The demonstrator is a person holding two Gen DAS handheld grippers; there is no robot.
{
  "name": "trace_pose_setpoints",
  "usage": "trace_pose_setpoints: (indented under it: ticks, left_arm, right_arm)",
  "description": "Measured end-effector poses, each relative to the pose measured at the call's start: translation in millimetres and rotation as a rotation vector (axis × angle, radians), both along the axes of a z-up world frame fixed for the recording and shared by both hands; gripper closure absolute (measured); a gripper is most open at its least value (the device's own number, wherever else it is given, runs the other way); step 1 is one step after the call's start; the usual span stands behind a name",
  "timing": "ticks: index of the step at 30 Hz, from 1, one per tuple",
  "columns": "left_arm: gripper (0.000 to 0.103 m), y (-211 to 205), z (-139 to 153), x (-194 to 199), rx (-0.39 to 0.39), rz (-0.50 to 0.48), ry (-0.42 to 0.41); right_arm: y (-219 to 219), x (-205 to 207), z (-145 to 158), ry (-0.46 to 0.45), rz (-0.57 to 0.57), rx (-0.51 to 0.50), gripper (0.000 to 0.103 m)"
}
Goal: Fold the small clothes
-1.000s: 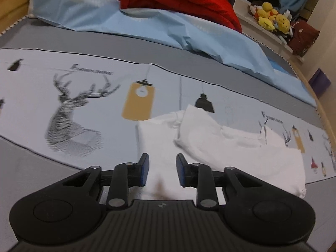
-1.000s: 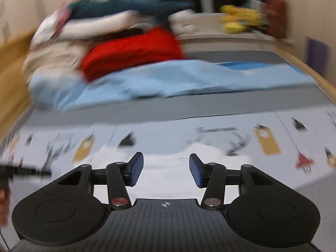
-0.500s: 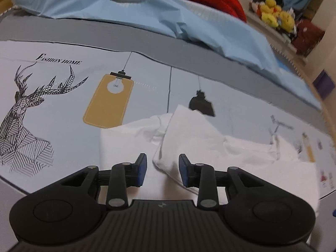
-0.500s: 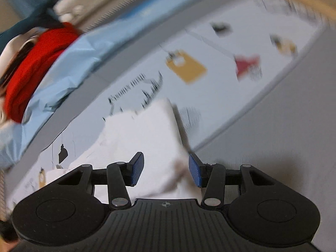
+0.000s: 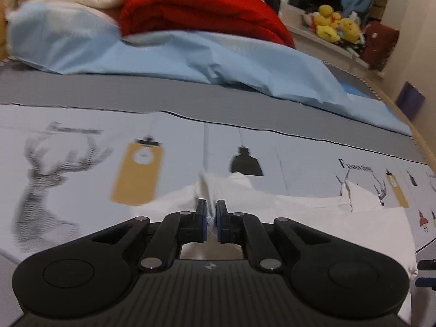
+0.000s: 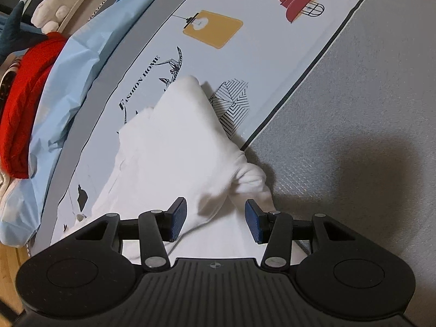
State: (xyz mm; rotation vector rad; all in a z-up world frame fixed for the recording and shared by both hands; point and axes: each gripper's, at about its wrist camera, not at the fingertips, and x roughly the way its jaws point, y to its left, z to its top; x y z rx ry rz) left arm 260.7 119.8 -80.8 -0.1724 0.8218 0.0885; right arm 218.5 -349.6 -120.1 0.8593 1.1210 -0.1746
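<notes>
While L gripper (image 5: 211,212) pinches white garment (image 5: 286,207), R gripper (image 6: 215,219) jaws apart — cloth between

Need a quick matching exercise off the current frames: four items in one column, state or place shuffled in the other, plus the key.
Items
1. left gripper
2. right gripper
3. red blanket
4. yellow plush toys

States or places
A. on the shelf beyond the bed
B. jaws open, white garment lying between and beyond them
C. piled at the head of the bed above the light blue sheet
D. jaws closed on a pinch of white fabric

Pairs: 1-D, 2-B, 3-C, 4-A
</notes>
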Motion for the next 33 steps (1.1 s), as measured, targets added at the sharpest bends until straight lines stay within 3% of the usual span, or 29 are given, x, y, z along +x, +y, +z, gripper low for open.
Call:
trace_pose_setpoints:
  ticks: [3, 4, 6, 8, 12, 14, 16, 17, 18, 19, 23, 25, 27, 31, 33]
  left_arm:
    - [0.096, 20.1, 14.9, -26.1, -0.038, 0.083, 0.104]
    - [0.091, 25.4, 11.9, -31.7, -0.035, 0.105, 0.164]
    - [0.091, 35.4, 6.3, -41.6, 0.043, 0.187, 0.271]
    - [0.091, 42.4, 20.7, -58.4, 0.088, 0.248, 0.239]
    - [0.083, 29.4, 45.6, -81.0, 0.053, 0.186, 0.138]
    - [0.081, 20.3, 39.3, -86.4, 0.008, 0.137, 0.134]
    - [0.081, 8.7, 22.1, -84.1, 0.014, 0.094, 0.2]
    - [0.081, 3.1, 16.2, -81.7, 0.026, 0.084, 0.224]
    - [0.081, -1.5, 14.0, -77.7, 0.032, 0.065, 0.22]
    - [0.081, -4.4, 14.8, -72.1, 0.042, 0.05, 0.211]
    - [0.081, -18.6, 12.8, -62.3, 0.093, 0.002, 0.19]
    - [0.081, -15.8, 6.5, -58.0, 0.08, -0.009, 0.204]
    - [0.081, -13.7, -1.7, -57.2, 0.071, -0.023, 0.217]
    - [0.081, -9.9, -15.3, -50.3, 0.083, -0.043, 0.222]
    - [0.081, -4.9, -21.3, -45.1, 0.084, -0.034, 0.226]
  right_arm:
    - [3.0, 1.3, 0.5, 0.0, -0.003, -0.002, 0.053]
    - [5.0, 2.2, -0.2, 0.003, 0.0, -0.002, 0.053]
    - [10.9, 3.7, -3.7, 0.009, 0.006, -0.001, 0.053]
    - [16.6, 5.0, -9.0, 0.027, 0.012, 0.0, 0.053]
    - [22.5, 5.2, -19.4, 0.059, 0.001, 0.006, 0.053]
    - [22.7, 6.1, -22.2, 0.069, -0.011, -0.008, 0.053]
    - [22.0, 5.9, -23.8, 0.067, -0.023, -0.021, 0.056]
    - [20.7, 5.1, -23.8, 0.063, -0.031, -0.027, 0.072]
    - [19.5, 3.4, -23.1, 0.054, -0.042, -0.03, 0.097]
    - [18.7, 2.3, -21.8, 0.041, -0.046, -0.026, 0.1]
    - [17.5, -0.1, -14.2, 0.003, -0.034, -0.06, 0.1]
    - [13.8, -2.0, -16.0, 0.043, -0.046, -0.059, 0.098]
    - [14.6, -6.3, -7.7, 0.074, -0.061, -0.124, 0.09]
    - [35.1, -11.2, 24.4, -0.057, 0.024, -0.262, 0.083]
    - [49.5, -5.6, 31.6, -0.15, 0.11, -0.321, 0.074]
